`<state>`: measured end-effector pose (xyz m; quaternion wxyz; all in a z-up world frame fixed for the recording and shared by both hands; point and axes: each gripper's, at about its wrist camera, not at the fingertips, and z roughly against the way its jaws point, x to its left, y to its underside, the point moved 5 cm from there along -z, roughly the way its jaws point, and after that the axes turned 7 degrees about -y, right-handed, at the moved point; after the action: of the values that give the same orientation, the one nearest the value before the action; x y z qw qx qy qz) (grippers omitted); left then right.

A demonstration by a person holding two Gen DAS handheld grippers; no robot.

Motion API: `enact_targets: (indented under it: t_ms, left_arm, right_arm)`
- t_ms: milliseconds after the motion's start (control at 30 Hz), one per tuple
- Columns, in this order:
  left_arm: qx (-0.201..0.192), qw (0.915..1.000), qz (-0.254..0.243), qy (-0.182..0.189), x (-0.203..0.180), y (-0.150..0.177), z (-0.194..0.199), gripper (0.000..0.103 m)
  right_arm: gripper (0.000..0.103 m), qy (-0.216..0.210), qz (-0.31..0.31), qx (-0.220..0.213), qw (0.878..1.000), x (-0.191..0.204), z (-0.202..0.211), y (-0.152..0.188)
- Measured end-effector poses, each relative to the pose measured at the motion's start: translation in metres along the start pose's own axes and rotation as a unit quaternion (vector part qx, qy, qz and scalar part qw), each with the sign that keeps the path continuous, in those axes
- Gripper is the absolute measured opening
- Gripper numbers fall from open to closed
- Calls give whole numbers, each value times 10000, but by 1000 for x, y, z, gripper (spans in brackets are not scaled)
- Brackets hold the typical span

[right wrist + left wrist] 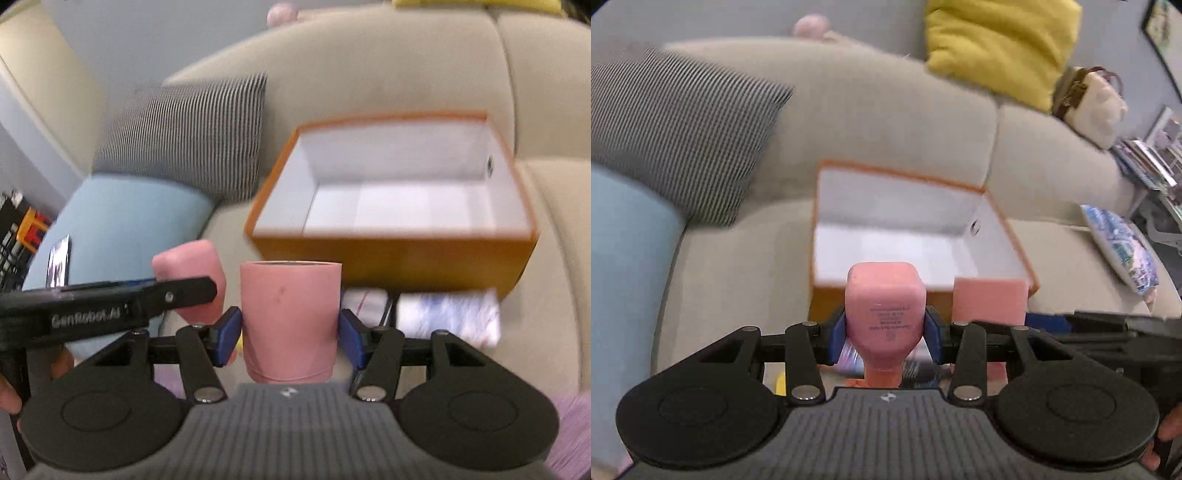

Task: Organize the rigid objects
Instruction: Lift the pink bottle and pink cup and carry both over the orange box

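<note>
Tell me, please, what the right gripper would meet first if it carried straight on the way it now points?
Most likely the orange box: the right gripper, shut on the pink cup, points at its near wall. Depth is unclear, so the cup might pass just over the rim.

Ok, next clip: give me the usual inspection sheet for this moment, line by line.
Surface: beige sofa, seat cushions bearing the box.
Job's things: orange box open, white inside, nothing seen in it; pink bottle and pink cylinder, both short of the box.
Clutter: magazines in front of the box.
Grippers: left tongs shut on the pink bottle; right tongs shut on the pink cylinder.
Cables: nothing seen.
Surroundings: striped cushion, light blue cushion, yellow cushion, handbag.
</note>
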<state>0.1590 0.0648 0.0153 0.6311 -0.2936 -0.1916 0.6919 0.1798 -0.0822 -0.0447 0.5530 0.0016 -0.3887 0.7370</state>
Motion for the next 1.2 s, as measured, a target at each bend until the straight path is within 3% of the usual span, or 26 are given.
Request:
enact_targets:
  t_ms: [200, 433, 767, 933, 1200]
  left_arm:
    - [-208, 9994, -166, 213, -22, -58, -17, 49]
    - [87, 9991, -404, 111, -32, -96, -74, 49]
    - [955, 9903, -909, -430, -31, -71, -170, 49]
    - [1051, 9839, -1230, -755, -30, -64, -197, 49]
    - [1382, 9759, -1215, -1173, -25, -58, -232, 49]
  right_arm:
    - [59, 115, 122, -466, 9988, -13, 9, -63]
    - [59, 414, 51, -512, 9978, -50, -17, -109]
    - [59, 799, -286, 385, 9956, -116, -101, -103]
    - [59, 777, -471, 777, 9928, -134, -133, -98]
    - [59, 833, -564, 948, 9904, -142, -156, -95]
